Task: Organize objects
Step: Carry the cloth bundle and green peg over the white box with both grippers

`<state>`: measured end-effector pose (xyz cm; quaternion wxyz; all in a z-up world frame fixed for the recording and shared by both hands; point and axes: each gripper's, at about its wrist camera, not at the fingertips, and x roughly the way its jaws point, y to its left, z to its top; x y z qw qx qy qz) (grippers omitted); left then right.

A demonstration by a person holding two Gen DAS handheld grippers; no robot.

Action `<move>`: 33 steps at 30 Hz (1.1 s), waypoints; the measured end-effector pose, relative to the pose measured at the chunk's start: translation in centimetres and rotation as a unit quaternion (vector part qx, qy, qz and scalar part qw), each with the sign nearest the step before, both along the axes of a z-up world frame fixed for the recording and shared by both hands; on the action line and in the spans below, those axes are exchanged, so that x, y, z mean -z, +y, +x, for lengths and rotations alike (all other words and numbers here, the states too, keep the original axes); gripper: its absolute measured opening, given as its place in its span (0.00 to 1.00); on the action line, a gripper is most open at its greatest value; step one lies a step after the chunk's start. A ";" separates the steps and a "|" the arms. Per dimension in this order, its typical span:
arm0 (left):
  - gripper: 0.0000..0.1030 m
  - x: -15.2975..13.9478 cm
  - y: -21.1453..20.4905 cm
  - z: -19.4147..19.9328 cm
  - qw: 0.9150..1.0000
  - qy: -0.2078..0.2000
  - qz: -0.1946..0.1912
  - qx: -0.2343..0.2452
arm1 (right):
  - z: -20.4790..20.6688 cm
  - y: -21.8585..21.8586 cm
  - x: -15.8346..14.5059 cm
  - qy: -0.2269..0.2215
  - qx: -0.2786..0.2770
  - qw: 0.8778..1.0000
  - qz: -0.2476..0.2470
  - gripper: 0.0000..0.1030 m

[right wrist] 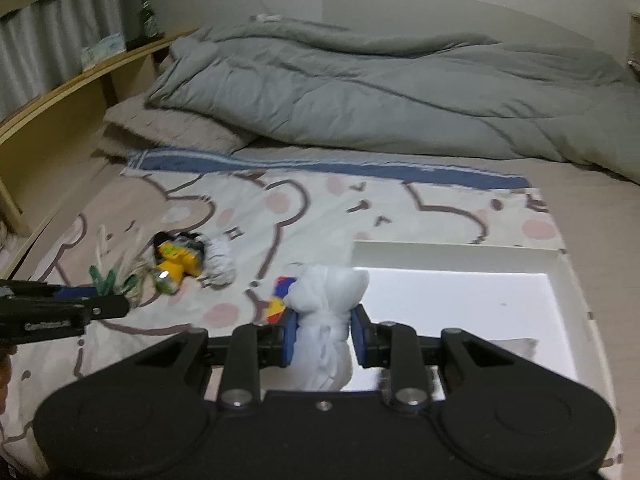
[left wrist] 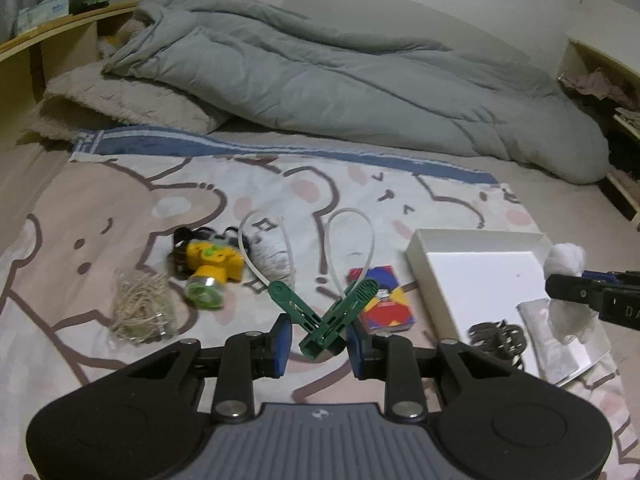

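Note:
My left gripper [left wrist: 319, 336] is shut on a pair of crossed green clips [left wrist: 324, 316] with white loop straps [left wrist: 308, 240], held above the bear-print sheet. My right gripper [right wrist: 324, 334] is shut on a white cloth bundle [right wrist: 326, 312] at the left edge of a white open box [right wrist: 460, 256]. The box also shows in the left wrist view [left wrist: 440, 240] with a dark coiled item [left wrist: 498, 338] and a grey packet [left wrist: 550, 336] inside. A yellow toy [left wrist: 214, 262], a twine bundle [left wrist: 140, 308], a white yarn ball [left wrist: 272, 250] and a colourful card box [left wrist: 382, 300] lie on the sheet.
A grey duvet [left wrist: 320, 80] and beige pillow [left wrist: 120, 100] lie across the back of the bed. A wooden shelf headboard [right wrist: 60, 92] with a green bottle [right wrist: 146, 16] runs along the left. More shelving [left wrist: 616, 92] stands at the right.

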<state>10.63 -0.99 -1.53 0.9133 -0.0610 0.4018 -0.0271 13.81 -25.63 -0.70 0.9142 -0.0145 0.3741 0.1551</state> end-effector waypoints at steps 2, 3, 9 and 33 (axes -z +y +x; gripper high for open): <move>0.30 -0.2 -0.8 0.2 1.000 -0.004 -0.006 0.001 | 0.1 -1.7 -0.2 -0.005 0.011 1.000 0.001 0.28; 0.30 -0.4 -1.2 0.3 1.000 -0.006 -0.008 0.003 | 0.1 -2.4 -0.2 -0.006 0.017 1.000 0.001 0.28; 0.30 -1.3 -4.5 1.0 0.999 -0.024 -0.018 0.026 | 0.3 -7.8 -0.4 -0.013 0.060 0.998 0.013 0.28; 0.30 4.2 -22.9 4.2 0.986 0.030 -0.073 0.145 | 1.3 -19.0 3.8 0.013 0.142 0.989 -0.043 0.28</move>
